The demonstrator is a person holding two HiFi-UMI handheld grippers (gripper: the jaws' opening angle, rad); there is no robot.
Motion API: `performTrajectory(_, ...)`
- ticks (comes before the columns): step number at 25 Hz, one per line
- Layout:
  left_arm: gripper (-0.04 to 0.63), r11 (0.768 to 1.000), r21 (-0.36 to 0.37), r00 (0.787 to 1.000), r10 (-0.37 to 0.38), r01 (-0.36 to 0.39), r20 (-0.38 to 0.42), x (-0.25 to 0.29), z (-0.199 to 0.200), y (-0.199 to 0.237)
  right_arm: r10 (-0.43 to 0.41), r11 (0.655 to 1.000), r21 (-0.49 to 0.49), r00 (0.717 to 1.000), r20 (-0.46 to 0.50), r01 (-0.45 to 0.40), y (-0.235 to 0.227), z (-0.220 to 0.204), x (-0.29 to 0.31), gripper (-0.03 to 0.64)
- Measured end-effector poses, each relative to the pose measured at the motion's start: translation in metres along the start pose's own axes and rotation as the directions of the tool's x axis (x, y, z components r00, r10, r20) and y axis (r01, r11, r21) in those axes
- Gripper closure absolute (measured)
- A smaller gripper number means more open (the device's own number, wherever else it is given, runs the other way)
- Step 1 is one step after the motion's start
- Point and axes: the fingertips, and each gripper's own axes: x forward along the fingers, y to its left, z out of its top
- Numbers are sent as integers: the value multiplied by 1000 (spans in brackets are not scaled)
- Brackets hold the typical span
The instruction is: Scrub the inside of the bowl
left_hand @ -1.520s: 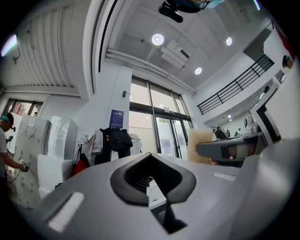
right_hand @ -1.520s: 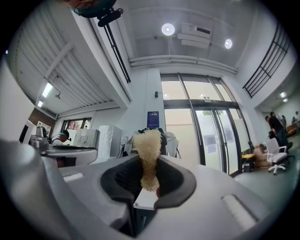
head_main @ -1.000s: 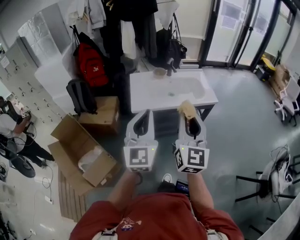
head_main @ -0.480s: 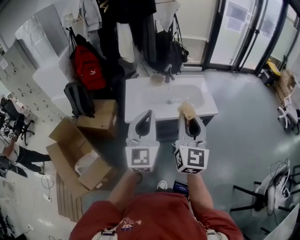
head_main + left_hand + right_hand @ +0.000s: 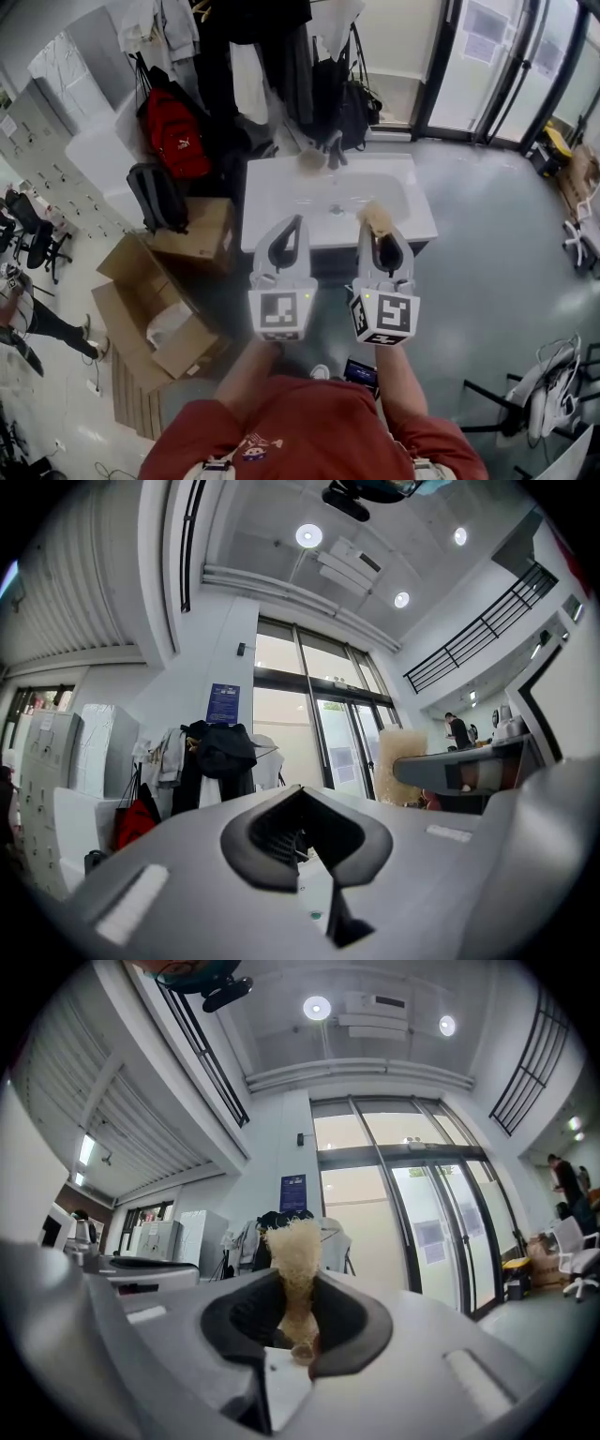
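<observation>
My left gripper (image 5: 292, 227), centre frame, is pinched shut and empty; my right gripper (image 5: 382, 236) beside it clamps a tan scrubber (image 5: 376, 217).

Red T-shirt (image 5: 314, 427), small chest print (image 5: 255, 450); left gripper (image 5: 295, 223), right gripper (image 5: 382, 231) pale grey, black-white marker cubes (image 5: 281, 314).

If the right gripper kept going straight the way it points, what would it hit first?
Probably the hanging clothes behind the sink. The right gripper, shut on a tan scrubber, seems to point roughly level, above the sink. Depth is unclear, so the sink's far edge is possible.
</observation>
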Motion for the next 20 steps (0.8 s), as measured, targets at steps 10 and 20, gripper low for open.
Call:
performTrajectory(10,589,1000,-19,1000,-16,15,-15,34,-20,6,7,1000,-15,1000,-7,-7,-11,-15,30,540)
performTrajectory(20,590,998,-50,999,-48,48,-6,105,-42,35,-24,998,-52,999,-28,23,-21,-37,100,540)
